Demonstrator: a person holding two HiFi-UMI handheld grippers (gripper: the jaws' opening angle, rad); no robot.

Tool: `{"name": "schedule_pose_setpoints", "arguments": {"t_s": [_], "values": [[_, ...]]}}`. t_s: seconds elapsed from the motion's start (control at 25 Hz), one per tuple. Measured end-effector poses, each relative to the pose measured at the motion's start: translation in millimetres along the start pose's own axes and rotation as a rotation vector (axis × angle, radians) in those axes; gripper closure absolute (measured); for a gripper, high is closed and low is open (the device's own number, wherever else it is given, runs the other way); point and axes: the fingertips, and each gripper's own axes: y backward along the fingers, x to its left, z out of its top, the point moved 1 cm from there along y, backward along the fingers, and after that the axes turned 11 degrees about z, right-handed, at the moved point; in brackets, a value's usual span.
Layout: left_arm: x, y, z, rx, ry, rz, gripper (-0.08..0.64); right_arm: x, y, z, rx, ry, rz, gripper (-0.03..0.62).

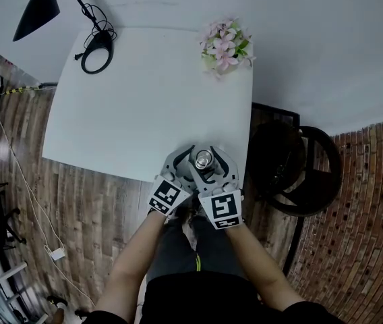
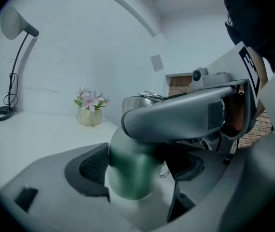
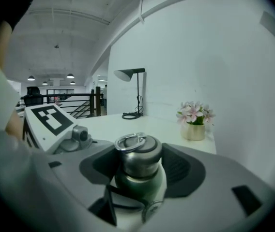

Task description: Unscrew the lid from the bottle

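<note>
A green metal bottle (image 2: 130, 170) with a steel lid (image 3: 138, 153) and a ring on top stands at the near edge of the white table (image 1: 144, 100). My left gripper (image 2: 137, 174) is shut on the bottle's body low down, its left pad (image 2: 93, 167) against the green wall. My right gripper (image 3: 145, 159) sits higher with the lid between its dark pads (image 3: 182, 170); they flank the lid without pressing, so it is open. In the head view both grippers meet around the lid (image 1: 203, 158), left gripper (image 1: 189, 167) from the left, right gripper (image 1: 210, 160) from the right.
A small pot of pink flowers (image 1: 225, 46) stands at the table's far right corner. A black desk lamp (image 1: 97, 49) stands at the far left, its cable coiled by the base. A dark round stool (image 1: 292, 167) stands right of the table, on the brick-pattern floor.
</note>
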Motion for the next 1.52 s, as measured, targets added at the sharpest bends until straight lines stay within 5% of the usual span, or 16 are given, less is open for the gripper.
{"name": "schedule_pose_setpoints", "arguments": {"t_s": [0.2, 0.48, 0.6, 1.04, 1.28, 1.52], "values": [[0, 1, 0, 0.008, 0.001, -0.007, 0.19, 5, 0, -1, 0.034, 0.058, 0.17, 0.325], [0, 0, 1, 0.013, 0.001, -0.003, 0.19, 12, 0, -3, 0.215, 0.242, 0.708, 0.324], [1, 1, 1, 0.009, 0.004, 0.007, 0.19, 13, 0, -1, 0.253, 0.285, 0.781, 0.324], [0, 0, -1, 0.02, 0.01, 0.01, 0.19, 9, 11, -4, 0.189, 0.167, 0.68, 0.285], [0, 1, -1, 0.018, 0.015, 0.014, 0.19, 8, 18, 9, -0.019, -0.041, 0.282, 0.285], [-1, 1, 0, 0.019, 0.014, 0.01, 0.19, 0, 2, 6, -0.1, -0.189, 0.052, 0.284]]}}
